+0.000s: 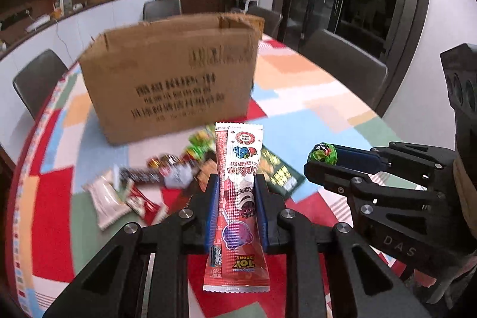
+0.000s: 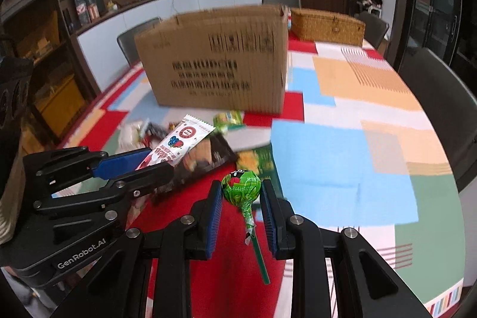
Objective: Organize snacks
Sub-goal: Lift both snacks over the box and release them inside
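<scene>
My left gripper (image 1: 236,184) is shut on a long red and white lollipop packet (image 1: 238,198) and holds it above the table; the packet also shows in the right wrist view (image 2: 182,142). My right gripper (image 2: 241,192) is shut on a green lollipop (image 2: 241,187) with its stick hanging down; the lollipop also shows in the left wrist view (image 1: 322,152). An open cardboard box (image 1: 173,76) stands on the table beyond both grippers, also in the right wrist view (image 2: 214,61). Several loose snacks (image 1: 143,184) lie in front of the box.
The table has a colourful patchwork cloth (image 2: 342,163). A wicker basket (image 2: 326,26) stands behind the box at the right. A dark green packet (image 1: 278,172) lies by the snack pile. Chairs (image 1: 342,64) surround the table.
</scene>
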`<state>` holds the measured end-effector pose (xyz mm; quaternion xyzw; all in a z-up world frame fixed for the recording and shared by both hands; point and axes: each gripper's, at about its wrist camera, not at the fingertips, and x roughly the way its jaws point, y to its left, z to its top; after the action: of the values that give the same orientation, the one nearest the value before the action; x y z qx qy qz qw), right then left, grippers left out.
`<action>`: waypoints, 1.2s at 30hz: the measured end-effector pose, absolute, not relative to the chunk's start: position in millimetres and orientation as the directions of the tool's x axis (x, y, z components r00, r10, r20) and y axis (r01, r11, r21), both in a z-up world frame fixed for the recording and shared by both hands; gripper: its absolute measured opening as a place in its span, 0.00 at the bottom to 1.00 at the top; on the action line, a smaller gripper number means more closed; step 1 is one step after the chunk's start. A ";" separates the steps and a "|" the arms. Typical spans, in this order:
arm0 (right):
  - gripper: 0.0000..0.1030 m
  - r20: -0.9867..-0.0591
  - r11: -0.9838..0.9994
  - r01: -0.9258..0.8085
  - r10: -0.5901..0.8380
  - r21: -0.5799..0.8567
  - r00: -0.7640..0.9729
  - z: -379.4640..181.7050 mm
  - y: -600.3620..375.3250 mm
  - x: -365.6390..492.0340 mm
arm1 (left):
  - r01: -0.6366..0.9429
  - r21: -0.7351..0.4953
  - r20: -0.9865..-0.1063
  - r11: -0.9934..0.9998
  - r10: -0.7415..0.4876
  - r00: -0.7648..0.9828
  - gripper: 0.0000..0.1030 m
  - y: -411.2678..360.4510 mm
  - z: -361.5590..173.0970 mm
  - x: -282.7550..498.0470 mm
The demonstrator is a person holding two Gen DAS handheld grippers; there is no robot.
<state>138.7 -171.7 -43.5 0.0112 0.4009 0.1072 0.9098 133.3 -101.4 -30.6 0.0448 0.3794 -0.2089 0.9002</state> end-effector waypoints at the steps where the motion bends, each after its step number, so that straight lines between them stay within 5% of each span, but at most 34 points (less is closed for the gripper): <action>1: 0.26 -0.718 0.976 -0.188 0.206 0.106 0.664 -38.5 -169.9 140.5 | 0.408 -0.071 -0.690 0.910 -0.340 0.639 0.23 -98.0 -24.2 135.2; 17: 0.26 -0.589 0.974 -0.219 0.209 0.055 0.781 44.9 -132.5 206.3 | 0.326 -0.089 -0.591 0.941 -0.313 0.744 0.23 -43.6 41.1 203.5; 36: 0.26 -0.598 0.968 -0.250 0.190 -0.018 0.779 80.0 -110.9 308.5 | 0.293 -0.036 -0.601 0.955 -0.255 0.757 0.23 -26.7 68.3 300.6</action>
<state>308.5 -110.9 80.0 -0.0481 0.3115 0.1170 0.9418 300.6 -26.7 68.3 0.0300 0.3160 -0.1463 0.9369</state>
